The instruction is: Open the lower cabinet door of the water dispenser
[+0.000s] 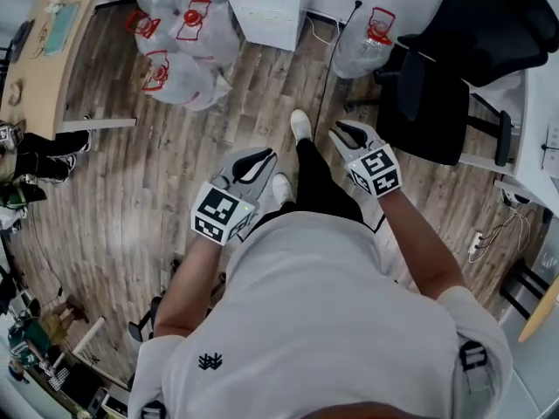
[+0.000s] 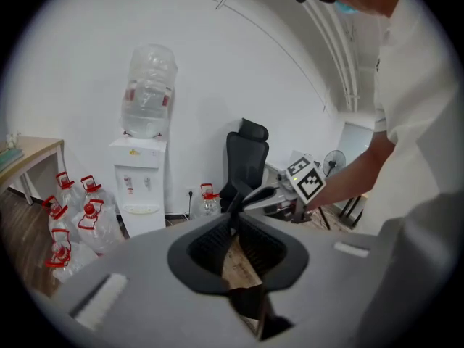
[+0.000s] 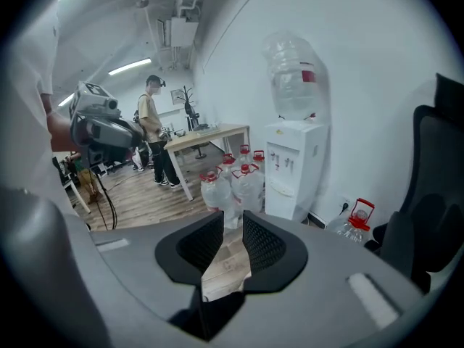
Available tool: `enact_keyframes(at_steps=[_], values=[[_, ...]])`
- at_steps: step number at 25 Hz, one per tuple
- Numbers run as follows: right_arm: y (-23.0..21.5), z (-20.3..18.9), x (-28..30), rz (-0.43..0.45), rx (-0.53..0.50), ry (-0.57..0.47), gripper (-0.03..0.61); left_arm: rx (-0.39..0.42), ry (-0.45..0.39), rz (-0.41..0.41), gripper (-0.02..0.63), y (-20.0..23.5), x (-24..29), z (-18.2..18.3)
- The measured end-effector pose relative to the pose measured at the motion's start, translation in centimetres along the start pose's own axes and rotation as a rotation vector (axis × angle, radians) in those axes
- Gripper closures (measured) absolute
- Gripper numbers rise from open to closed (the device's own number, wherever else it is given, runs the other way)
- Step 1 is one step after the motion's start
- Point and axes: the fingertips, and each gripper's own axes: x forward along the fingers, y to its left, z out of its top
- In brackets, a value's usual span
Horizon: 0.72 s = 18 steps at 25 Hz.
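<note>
Evidently the approach is unfinished: the person [image 1: 323, 321] carries both grippers out in front over the wooden floor [image 1: 131, 190], well apart from the dispenser. At the left, a cluster of red-capped water bottles [image 1: 179, 37] sits beside the dispenser rather than before it, so the way to its front is free. The left gripper [image 1: 260, 158] has its jaws drawn together at the tips with nothing in them, probably because it has no part to play yet. Ahead, against the white wall [image 2: 239, 71], stands the water dispenser [image 1: 262, 3]. Its lower cabinet door [image 2: 143, 222] looks shut and untouched. The right gripper [image 1: 348, 132] holds its jaws parted and empty, likely readied for the door's edge. Further right, a black office chair [image 1: 437, 94] stands near the dispenser, which may narrow the room on that side.
</note>
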Motion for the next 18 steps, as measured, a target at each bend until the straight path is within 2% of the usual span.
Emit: enact_keyframes(at_steps=[5,9,13,18], values=[[-8.5,0.2,10.4,0.025,0.032,0.055,0.518,-0.032,0.067,-0.008,0.555,5.8,5.2,2.7],[-15.0,-1.2,19.4,0.055,0.043,0.134,0.505,-0.036,0.131,-0.005,0.555,10.8,10.2,4.2],[-20.1,-3.4,28.1,0.095,0.031,0.201,0.495,-0.020,0.166,-0.013,0.555,14.8,15.4,4.6],[-27.1,-6.8,38.0,0.062,0.009,0.252,0.483,-0.029,0.177,-0.028,0.555,18.7,21.1,4.0]])
